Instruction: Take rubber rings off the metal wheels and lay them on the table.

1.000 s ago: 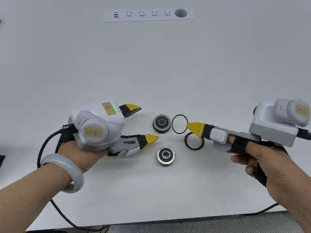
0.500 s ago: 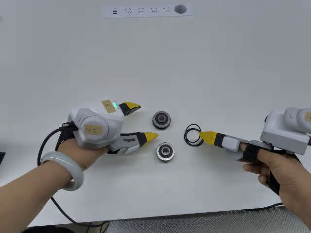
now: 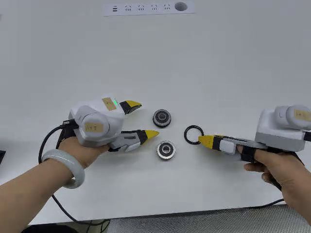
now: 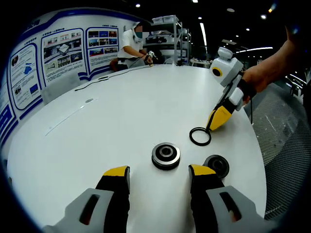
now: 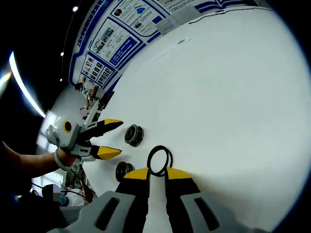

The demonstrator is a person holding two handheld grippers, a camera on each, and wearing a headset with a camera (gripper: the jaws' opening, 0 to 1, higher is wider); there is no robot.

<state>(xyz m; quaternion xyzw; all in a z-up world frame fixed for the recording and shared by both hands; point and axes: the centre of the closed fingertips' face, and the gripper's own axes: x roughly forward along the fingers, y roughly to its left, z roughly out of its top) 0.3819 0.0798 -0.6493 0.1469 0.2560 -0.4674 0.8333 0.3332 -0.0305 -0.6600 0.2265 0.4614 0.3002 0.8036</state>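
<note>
Two metal wheels lie on the white table, one farther and one nearer. A black rubber ring lies flat to their right. My left gripper is open, left of the wheels, with nothing between its jaws. In the left gripper view the farther wheel sits just ahead of its tips, with the nearer wheel to the right. My right gripper is shut, jaws nearly together on the ring's near edge. The ring rests on the table under that gripper.
A white power strip is set in the table at the back. A black cable runs from the left gripper over the table's front edge. A person stands at the table's far end.
The right gripper pulled back to the right, taking a thin ring from beside the farther wheel over to the other ring; the two now look like one. The left gripper barely moved.
</note>
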